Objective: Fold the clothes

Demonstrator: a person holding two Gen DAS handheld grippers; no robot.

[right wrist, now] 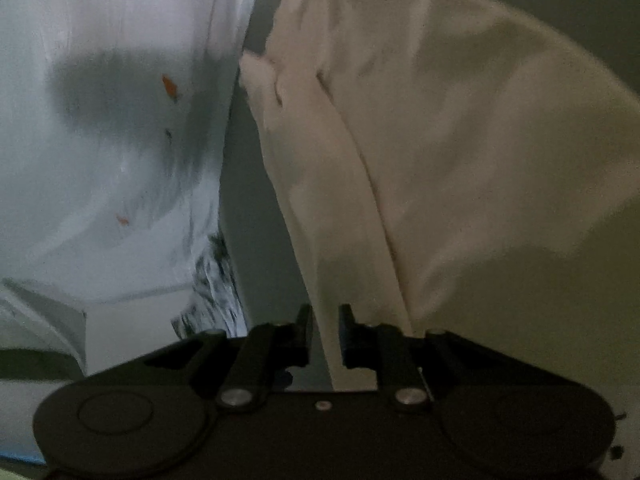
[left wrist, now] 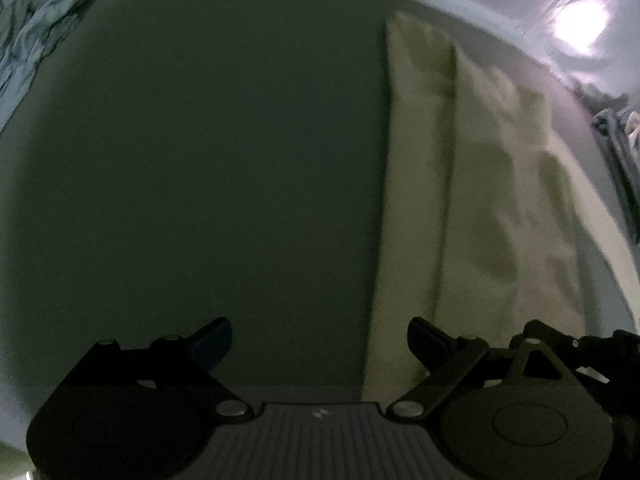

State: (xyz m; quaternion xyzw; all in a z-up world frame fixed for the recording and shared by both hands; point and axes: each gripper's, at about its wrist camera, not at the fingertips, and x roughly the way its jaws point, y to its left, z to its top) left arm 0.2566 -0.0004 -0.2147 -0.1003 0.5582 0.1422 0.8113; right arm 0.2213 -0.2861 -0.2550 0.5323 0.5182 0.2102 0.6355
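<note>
Cloth (right wrist: pixel 460 160) blurred, perhaps cut off rightward.

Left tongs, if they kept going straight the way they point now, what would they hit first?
Most likely the bare dark green surface. The left tongs stand open with nothing between them, and the cream cloth lies off to their right side, though its edge runs close by the right finger. Depth is hard to judge.

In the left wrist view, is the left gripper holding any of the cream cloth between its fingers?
No: the left gripper stands wide open over the dark green surface, and the cream cloth lies beside its right finger, not between the two.
</note>
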